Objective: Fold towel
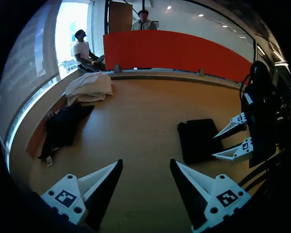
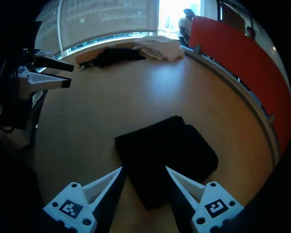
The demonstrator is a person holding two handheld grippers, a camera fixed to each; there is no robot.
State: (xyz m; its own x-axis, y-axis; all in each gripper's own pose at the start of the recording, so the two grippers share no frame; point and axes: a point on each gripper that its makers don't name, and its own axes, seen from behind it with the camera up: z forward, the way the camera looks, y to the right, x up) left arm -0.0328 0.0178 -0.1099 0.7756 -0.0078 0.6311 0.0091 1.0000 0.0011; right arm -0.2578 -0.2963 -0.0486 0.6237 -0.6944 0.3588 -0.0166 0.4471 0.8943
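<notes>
So, the black folded towel [image 2: 168, 155] is laid flat on the wooden bench [image 2: 106, 105], folded down to a stubby rectangle. In the right gripper view it's turned cornerwise, with one corner poking back between the fingers of the right gripper [image 2: 144, 169]. In the left gripper view its longer sides seem to run away toward the red partition [image 1: 176, 50], but with the fisheye bend that can't be called for sure.

The right gripper is spread wide, with a finger on each side of that near corner. Whether the cloth is actually touched can't be told. From the left gripper view, the right gripper [image 1: 214, 146] is seen coming in at the towel [image 1: 196, 139] from its right edge, fingers apart.

The left gripper [image 1: 145, 163] is spread too, nothing pinched, and is held over bare bench [image 1: 145, 112] well off to the towel's side.

Other stuff: a crumpled white cloth pile [image 1: 89, 87] and a dark garment [image 1: 64, 126] are dumped at the far window side, well apart from the towel. Two people [image 1: 81, 50] are seen past the partition. Nothing is lying between the grippers and the towel.
</notes>
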